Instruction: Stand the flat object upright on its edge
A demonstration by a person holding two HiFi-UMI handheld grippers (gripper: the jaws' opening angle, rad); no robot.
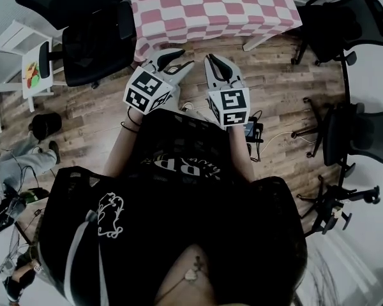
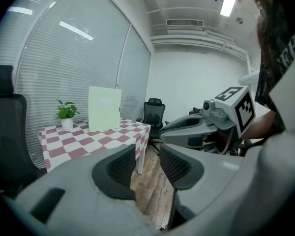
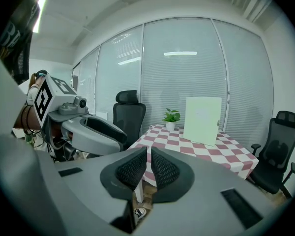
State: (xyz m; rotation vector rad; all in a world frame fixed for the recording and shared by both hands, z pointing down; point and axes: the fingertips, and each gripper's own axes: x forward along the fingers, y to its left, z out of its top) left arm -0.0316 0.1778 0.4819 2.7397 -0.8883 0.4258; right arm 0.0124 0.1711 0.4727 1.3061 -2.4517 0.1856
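Note:
The flat object, a pale green board (image 2: pixel 104 108), stands upright on the pink-and-white checked table (image 2: pixel 91 144), leaning toward the window blinds; the right gripper view shows the board (image 3: pixel 202 114) too. Both grippers hang over the wooden floor, short of the table (image 1: pixel 210 8). My left gripper (image 1: pixel 180 59) is open, and only floor shows between its pads (image 2: pixel 123 167). My right gripper (image 1: pixel 212 58) is shut with nothing in it, its pads (image 3: pixel 132 168) almost touching. Each gripper appears in the other's view: the right gripper (image 2: pixel 196 129) and the left gripper (image 3: pixel 93 134).
A small potted plant (image 3: pixel 171 117) sits on the table beside the board. Black office chairs (image 1: pixel 92 43) (image 1: pixel 345 18) flank the table, and another chair (image 1: pixel 364 136) stands at the right. A white side table (image 1: pixel 25 62) is at the left. Cables (image 1: pixel 268 139) lie on the floor.

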